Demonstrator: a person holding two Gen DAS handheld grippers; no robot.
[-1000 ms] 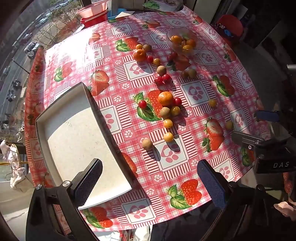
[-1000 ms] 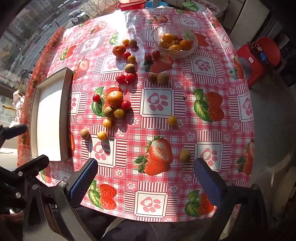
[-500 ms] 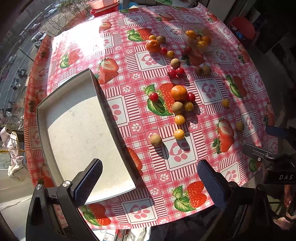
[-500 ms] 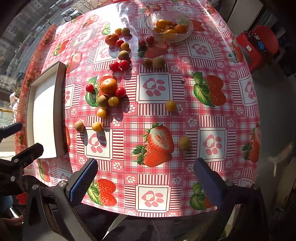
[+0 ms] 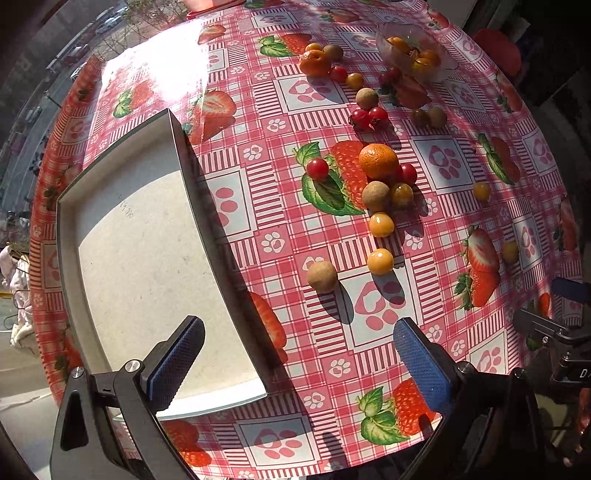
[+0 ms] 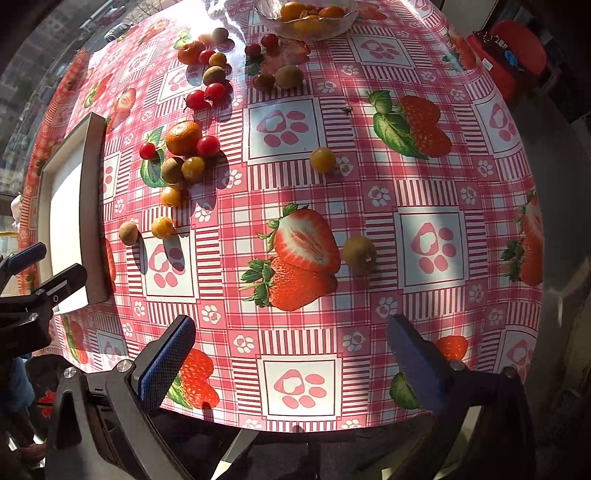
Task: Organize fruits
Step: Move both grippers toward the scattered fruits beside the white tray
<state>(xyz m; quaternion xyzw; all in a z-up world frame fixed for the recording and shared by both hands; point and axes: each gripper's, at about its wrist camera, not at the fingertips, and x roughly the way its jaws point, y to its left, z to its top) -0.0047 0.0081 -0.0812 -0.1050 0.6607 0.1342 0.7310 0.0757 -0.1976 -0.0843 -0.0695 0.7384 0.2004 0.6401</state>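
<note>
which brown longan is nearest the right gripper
The lone longan just right of the big printed strawberry; the other brown ones lie farther back, leftward.

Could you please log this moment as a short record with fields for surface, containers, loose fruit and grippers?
surface: table under a strawberry-print cloth
tray: grey tray at the left edge, nothing in it
bowl: glass bowl at the far side, holding orange and yellow fruit
loose fruit: tangerine, cherry tomatoes, yellow and brown fruits scattered on the cloth
left gripper: open, empty
right gripper: open, empty
</note>
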